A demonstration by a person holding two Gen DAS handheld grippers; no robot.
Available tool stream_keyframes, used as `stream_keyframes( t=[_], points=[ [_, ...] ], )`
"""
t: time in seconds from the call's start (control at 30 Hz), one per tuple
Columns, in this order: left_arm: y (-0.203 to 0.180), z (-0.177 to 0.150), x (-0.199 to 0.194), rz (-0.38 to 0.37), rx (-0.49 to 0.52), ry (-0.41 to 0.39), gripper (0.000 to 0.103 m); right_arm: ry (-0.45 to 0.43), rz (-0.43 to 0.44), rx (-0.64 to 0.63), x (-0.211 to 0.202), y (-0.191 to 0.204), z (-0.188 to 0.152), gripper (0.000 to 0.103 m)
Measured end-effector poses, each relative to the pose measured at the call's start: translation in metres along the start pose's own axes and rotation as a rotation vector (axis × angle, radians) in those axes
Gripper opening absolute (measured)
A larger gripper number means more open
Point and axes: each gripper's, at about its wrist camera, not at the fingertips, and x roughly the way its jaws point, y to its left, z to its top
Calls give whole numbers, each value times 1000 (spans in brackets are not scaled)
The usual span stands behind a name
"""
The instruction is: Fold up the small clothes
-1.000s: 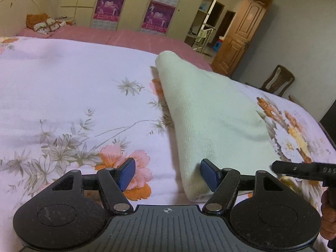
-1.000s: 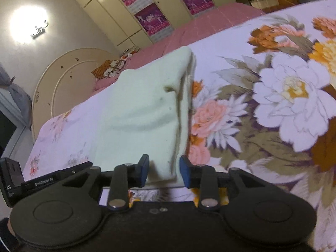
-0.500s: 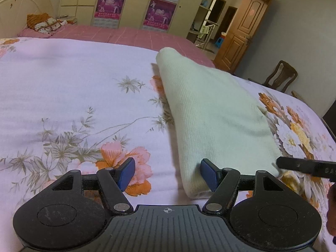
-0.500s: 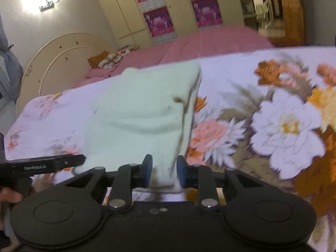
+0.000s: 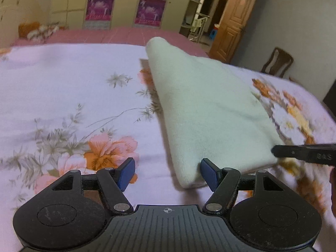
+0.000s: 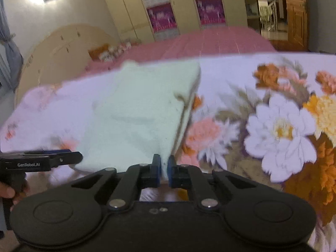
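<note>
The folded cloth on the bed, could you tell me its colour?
The folded cloth is plain pale mint green, clearest in the left wrist view.

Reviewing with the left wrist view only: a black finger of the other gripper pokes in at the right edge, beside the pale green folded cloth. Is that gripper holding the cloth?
Observer: Yes. In the right wrist view the right gripper is shut on the near right corner of the pale green folded cloth.
Operator: Is that side a single layer?
Observer: No. The cloth's right edge shows stacked layers, slightly parted.
Operator: How does the left gripper look from there?
Observer: Seen side-on, it is at the cloth's near left edge, with a person's hand on its handle. Whether it touches the cloth cannot be told.
</note>
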Motion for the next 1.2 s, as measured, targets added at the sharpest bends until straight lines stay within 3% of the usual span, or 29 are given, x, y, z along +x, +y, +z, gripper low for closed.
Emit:
stream_keyframes(
  t=[0.07,0.13,0.2,0.3,0.37,0.47,0.53,0.57,0.63,0.67,0.73,0.8,0.9,1.0,1.07,1.13,1.2],
  points=[
    [0,5,-8,11,9,2,69,3,-13,9,6,-1,-2,11],
    [2,14,-25,12,24,-79,69,-43,-37,16,-6,-1,2,21],
    [7,28,-31,-8,8,-137,69,-144,-29,9,-25,-3,9,21],
    [-2,53,-13,-6,17,-167,69,-192,-28,-10,-22,2,30,16],
    [-7,64,6,-9,-1,-162,69,-206,-25,-49,-8,13,45,15],
    [-10,70,42,33,-8,-86,69,-193,-44,-126,21,28,57,15],
    [-10,62,63,31,-6,-18,69,-112,-94,-158,49,27,58,10],
    [-8,58,63,21,-11,-27,69,-58,-131,-164,61,23,54,8],
    [-8,59,54,22,0,-42,69,-62,-116,-164,62,16,48,6],
    [-7,62,45,21,-5,-86,69,-59,-116,-166,58,16,49,6],
    [-4,71,39,4,-32,-153,69,-156,-100,-172,40,19,52,13],
    [-5,85,45,0,-35,-187,69,-213,-78,-155,37,20,59,14],
    [-6,99,72,79,4,-149,69,-221,-86,-131,56,22,77,16],
    [4,105,96,58,-35,-82,69,-123,-139,-163,87,17,77,15],
    [3,113,87,65,-12,-142,69,-120,-133,-172,84,19,81,16],
    [9,122,87,61,-46,-197,69,-185,-105,-171,72,21,89,16],
    [21,132,102,62,-104,-168,69,-232,-104,-152,72,17,98,18]
  ],
)
